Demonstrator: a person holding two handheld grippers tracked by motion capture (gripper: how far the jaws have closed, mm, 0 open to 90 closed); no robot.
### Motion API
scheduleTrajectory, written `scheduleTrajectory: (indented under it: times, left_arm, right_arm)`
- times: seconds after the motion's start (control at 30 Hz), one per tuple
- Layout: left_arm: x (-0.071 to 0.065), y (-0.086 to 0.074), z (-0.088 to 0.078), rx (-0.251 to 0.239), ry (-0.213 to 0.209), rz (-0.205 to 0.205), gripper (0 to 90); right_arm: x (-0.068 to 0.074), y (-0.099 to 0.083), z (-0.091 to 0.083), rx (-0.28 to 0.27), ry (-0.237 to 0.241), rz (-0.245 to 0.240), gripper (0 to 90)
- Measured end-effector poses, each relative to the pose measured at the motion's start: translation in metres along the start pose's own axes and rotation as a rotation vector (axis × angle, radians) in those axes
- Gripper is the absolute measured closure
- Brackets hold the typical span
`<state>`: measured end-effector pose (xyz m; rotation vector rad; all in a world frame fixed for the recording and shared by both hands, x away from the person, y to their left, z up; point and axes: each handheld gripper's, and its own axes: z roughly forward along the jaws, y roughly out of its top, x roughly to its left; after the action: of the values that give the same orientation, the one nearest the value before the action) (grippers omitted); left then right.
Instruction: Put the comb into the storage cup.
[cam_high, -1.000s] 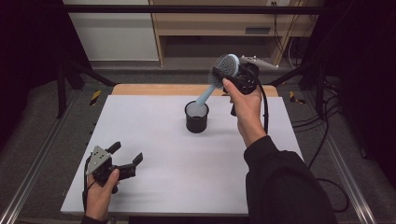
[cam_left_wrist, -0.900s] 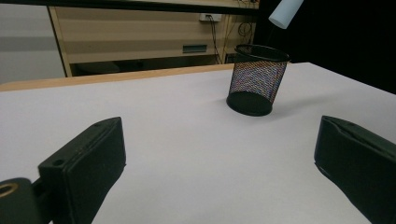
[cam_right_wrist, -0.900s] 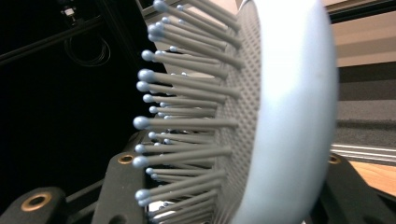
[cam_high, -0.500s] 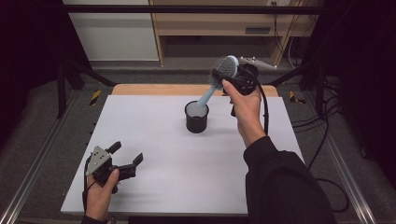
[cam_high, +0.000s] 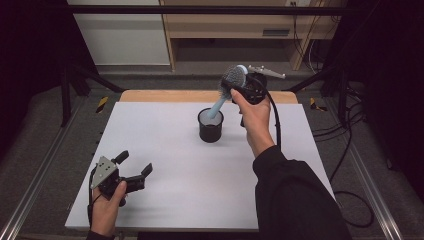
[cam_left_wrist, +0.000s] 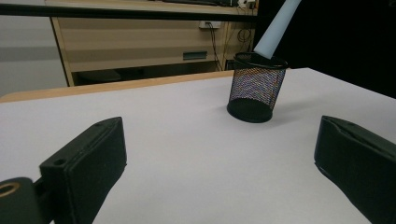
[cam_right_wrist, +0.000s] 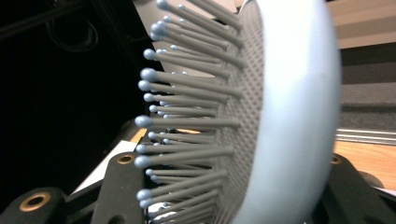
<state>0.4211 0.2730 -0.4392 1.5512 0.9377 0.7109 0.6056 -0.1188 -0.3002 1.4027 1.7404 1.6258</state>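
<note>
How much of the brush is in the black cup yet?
Just the tip. Done: the right gripper has gripped the pale blue hairbrush with grey bristles by its head. In hand: its handle end sits at the rim of the black wire-mesh cup. Left: lowering it in and letting go. The left gripper rests open.

Hairbrush: pale blue handle and back, grey dotted cushion w/ grey bristles, tips pale blue-grey. Mesh pen cup: black wire mesh, fine grid pattern, solid black rim and base; mesh shows a faint purplish shimmer in left gripper view. Bench: plain white top, no pattern, w/ light wood strip along far edge. Right gripper: black body, grey plate on top, black cable. Left gripper: black w/ grey plate; jaws matte black, brass-coloured rivets. Sleeve: black. Floor: grey. Cabinet behind: light wood, white panel beside it.
</note>
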Motion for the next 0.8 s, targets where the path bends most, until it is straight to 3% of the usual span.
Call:
scheduleTrajectory:
  times: [0.5, 0.8]
  left_arm:
    - [0.0, 0.001, 0.001, -0.016, 0.004, 0.005, 2.4]
    - [-0.001, 0.001, 0.002, -0.009, 0.006, 0.015, 2.6]
  right_arm:
    - [-0.003, -0.02, 0.018, 0.05, 0.015, 0.015, 50.1]
    - [-0.005, -0.027, 0.023, 0.071, -0.007, 0.008, 50.1]
